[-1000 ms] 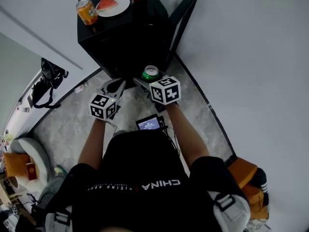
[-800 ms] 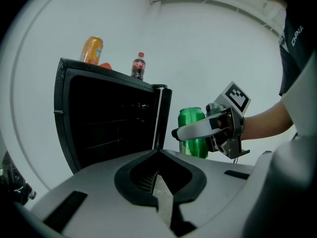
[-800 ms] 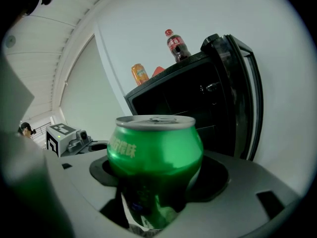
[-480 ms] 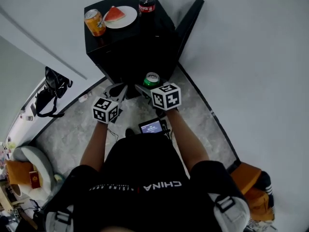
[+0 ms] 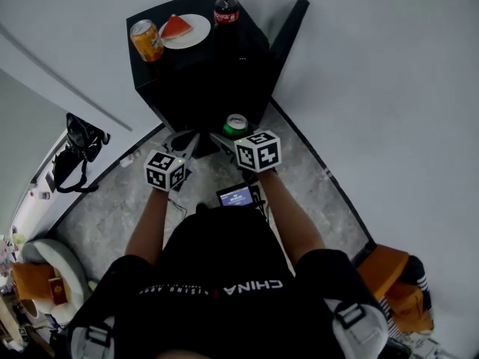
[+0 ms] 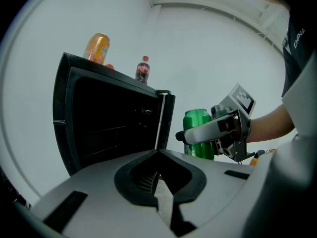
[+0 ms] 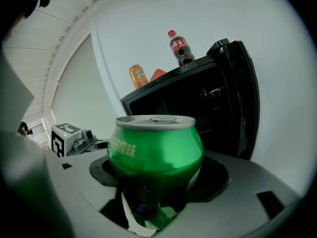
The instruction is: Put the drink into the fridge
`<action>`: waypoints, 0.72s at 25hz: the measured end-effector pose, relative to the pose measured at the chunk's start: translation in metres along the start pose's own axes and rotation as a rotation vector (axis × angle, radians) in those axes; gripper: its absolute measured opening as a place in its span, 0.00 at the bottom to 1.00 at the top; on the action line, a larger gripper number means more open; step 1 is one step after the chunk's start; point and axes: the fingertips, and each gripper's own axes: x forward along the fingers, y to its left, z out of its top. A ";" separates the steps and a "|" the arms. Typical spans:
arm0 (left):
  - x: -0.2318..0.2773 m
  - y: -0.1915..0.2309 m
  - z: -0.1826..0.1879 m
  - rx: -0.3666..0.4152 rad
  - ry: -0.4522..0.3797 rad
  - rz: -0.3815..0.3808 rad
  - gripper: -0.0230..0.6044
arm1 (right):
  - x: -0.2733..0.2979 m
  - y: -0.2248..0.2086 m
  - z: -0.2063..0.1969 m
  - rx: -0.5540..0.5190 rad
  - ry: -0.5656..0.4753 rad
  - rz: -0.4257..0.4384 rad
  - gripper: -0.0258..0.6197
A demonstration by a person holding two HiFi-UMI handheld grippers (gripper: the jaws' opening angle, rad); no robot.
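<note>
Right gripper (image 5: 230, 132), head view: clamped on the green can (image 5: 236, 123), which stands upright just short of the open black fridge (image 5: 202, 81). This hold is judged to keep the drink level for insertion. The left gripper (image 5: 183, 142) sits just beside it, apart from the can. The fridge door (image 5: 290, 28) is swung aside, beyond the right gripper. The fridge top acts as a surface well beyond both grippers and carries an orange can (image 5: 147, 40), a plate (image 5: 196, 36) with a watermelon slice and a cola bottle (image 5: 225, 6). Below lies a grey marbled floor (image 5: 105, 200); white walls (image 5: 389, 88) enclose the corner.

Left gripper view: its jaws are together with nothing between them, pointing at the fridge opening.

Right gripper view: the can fills the gap between the jaws. The dark fridge interior lies directly ahead, with the door to the right.
</note>
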 end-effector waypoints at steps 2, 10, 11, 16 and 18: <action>0.001 0.000 0.002 0.003 -0.003 -0.004 0.06 | -0.001 -0.002 0.000 0.001 -0.002 -0.005 0.58; -0.001 -0.005 -0.001 0.009 0.015 -0.006 0.06 | -0.005 -0.002 0.000 0.012 0.001 -0.001 0.58; -0.001 -0.006 -0.002 0.010 0.017 -0.007 0.06 | -0.005 -0.002 -0.001 0.014 0.004 0.000 0.58; -0.001 -0.004 -0.003 0.006 0.024 -0.004 0.06 | -0.003 -0.005 -0.003 0.018 0.014 0.005 0.58; 0.002 -0.001 -0.004 0.006 0.028 -0.001 0.06 | 0.000 -0.009 -0.002 0.017 0.018 0.008 0.58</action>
